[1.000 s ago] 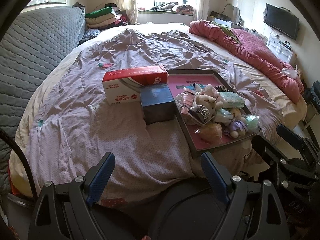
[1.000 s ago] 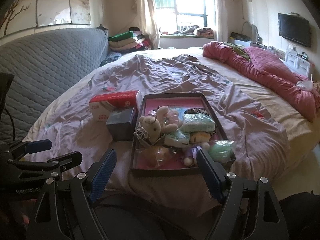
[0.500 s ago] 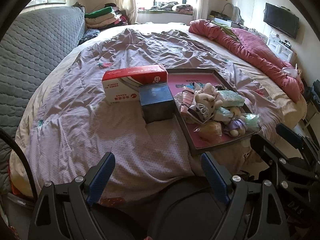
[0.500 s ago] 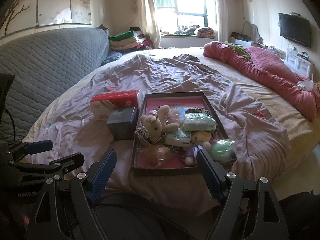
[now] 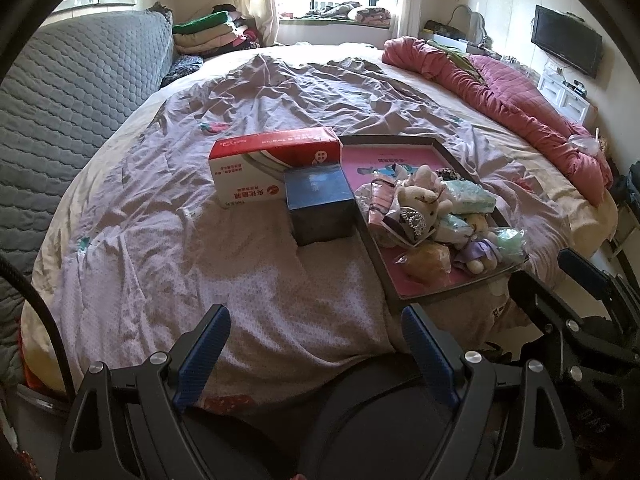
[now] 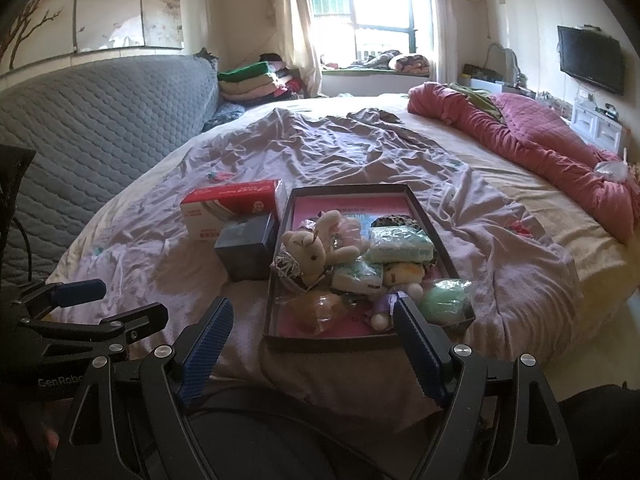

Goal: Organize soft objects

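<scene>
Soft toys heaped in the tray [image 6: 280, 272] on the bed. My right gripper [image 6: 312, 344] hangs empty, jaws apart, just short of the tray's near rim, the cream bear [image 6: 306, 250] straight ahead. My left gripper [image 5: 316, 348], likewise spread, sits farther left.

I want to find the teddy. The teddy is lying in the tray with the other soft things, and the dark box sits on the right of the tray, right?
Not quite. The dark box sits left of the tray, as the right wrist view shows. The teddy does lie in the tray.
</scene>
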